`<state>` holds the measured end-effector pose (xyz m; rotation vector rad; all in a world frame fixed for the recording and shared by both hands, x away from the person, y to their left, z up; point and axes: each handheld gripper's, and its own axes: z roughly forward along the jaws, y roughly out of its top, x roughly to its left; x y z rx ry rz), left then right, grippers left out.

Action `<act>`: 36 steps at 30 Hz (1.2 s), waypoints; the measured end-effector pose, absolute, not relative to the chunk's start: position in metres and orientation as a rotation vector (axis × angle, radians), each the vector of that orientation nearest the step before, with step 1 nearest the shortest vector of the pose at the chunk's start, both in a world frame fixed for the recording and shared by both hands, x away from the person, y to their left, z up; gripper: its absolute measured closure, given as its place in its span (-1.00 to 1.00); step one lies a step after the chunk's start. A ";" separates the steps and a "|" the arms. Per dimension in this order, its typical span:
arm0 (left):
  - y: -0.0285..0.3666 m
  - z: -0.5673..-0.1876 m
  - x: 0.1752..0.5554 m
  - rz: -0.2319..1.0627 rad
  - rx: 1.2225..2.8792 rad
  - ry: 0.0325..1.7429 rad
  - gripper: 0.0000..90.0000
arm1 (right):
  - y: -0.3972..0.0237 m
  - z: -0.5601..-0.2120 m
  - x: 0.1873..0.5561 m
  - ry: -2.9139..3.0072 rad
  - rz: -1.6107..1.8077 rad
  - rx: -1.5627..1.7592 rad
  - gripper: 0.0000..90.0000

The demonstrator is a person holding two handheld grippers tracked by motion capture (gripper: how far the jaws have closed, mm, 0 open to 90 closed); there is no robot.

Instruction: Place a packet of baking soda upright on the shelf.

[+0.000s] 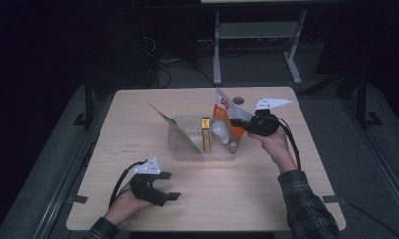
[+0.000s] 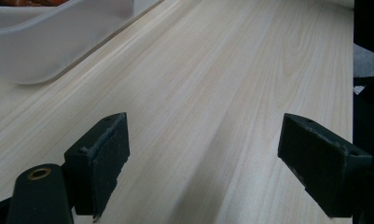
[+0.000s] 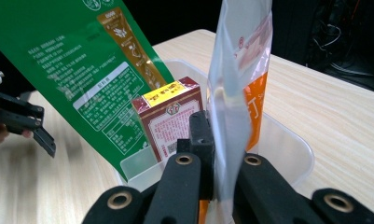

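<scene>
A clear plastic bin (image 1: pixel 187 152) stands mid-table. In it a green packet (image 1: pixel 179 130) leans left, a red and yellow box (image 1: pixel 206 134) stands upright, and a white rounded item (image 1: pixel 221 131) lies beside the box. My right gripper (image 1: pixel 241 127) is shut on the edge of an orange and clear pouch (image 1: pixel 224 110), which stands over the bin's right end. In the right gripper view the jaws of my right gripper (image 3: pixel 219 140) pinch the pouch (image 3: pixel 238 70), with the box (image 3: pixel 170 116) and green packet (image 3: pixel 82 70) behind. My left gripper (image 1: pixel 171 185) rests open on the table, with nothing between its fingers (image 2: pixel 103 154).
The bin's rounded corner (image 2: pixel 45 46) lies ahead and to the left of my left gripper, over bare wood. A round cable hole (image 1: pixel 238 100) sits in the table (image 1: pixel 137 114) near its far edge. Desk legs and cables stand on the floor beyond.
</scene>
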<state>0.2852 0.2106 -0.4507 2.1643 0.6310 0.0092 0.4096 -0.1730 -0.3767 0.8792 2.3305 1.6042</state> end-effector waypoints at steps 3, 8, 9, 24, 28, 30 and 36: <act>0.210 -0.451 0.286 0.007 2.175 0.623 -0.64 | -0.175 -0.377 0.409 2.330 1.598 0.887 1.00; 0.208 -0.452 0.285 -0.001 2.182 0.622 -0.64 | -0.174 -0.377 0.409 2.318 1.584 0.878 0.96; 0.208 -0.452 0.285 -0.002 2.183 0.620 -0.64 | -0.174 -0.376 0.408 2.318 1.583 0.881 0.88; 0.209 -0.451 0.286 0.009 2.190 0.608 -0.64 | -0.179 -0.371 0.400 2.302 1.469 0.958 -0.33; 0.209 -0.450 0.286 0.012 2.196 0.603 -0.64 | -0.183 -0.368 0.393 2.323 1.445 0.953 -0.38; 0.210 -0.450 0.286 0.013 2.196 0.603 -0.64 | -0.186 -0.366 0.389 2.327 1.436 0.951 -0.40; 0.210 -0.449 0.286 0.021 2.201 0.597 -0.64 | -0.192 -0.365 0.377 2.324 1.431 0.942 -0.44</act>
